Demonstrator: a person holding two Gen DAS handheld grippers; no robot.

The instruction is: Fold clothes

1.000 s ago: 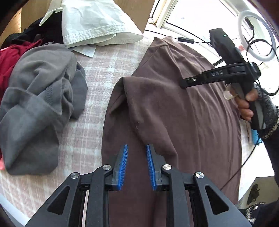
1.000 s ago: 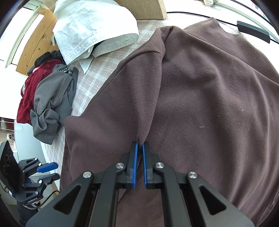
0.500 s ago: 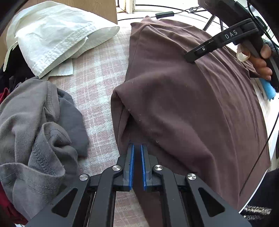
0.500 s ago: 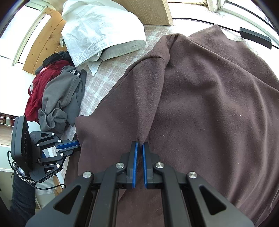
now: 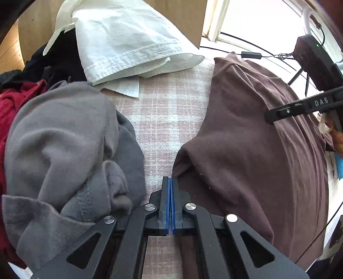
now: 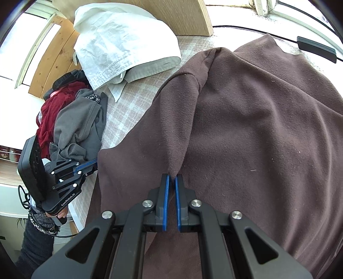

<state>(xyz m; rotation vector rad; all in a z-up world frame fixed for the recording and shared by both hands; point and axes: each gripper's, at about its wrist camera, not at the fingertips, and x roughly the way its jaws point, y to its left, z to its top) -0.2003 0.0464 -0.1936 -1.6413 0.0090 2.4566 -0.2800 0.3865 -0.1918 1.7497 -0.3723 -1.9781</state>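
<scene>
A brown fleece garment lies spread over the plaid tablecloth. My left gripper is shut on a pointed corner of its left edge, with the blue pads pressed together. In the right wrist view, the same left gripper meets the garment's left edge, with a hand holding it. My right gripper is shut on a raised fold in the middle of the brown garment. A ridge runs from that pinch up to the shoulder. The right gripper also reaches in from the right in the left wrist view.
A crumpled grey garment lies just left of my left gripper. A red garment is behind it. A white shirt is heaped at the back against a wooden board. A black cable runs along the window side.
My left gripper was open over the brown garment. It has come down, shut on the left edge and drawn that edge into a point. My right gripper has kept its pinch.
</scene>
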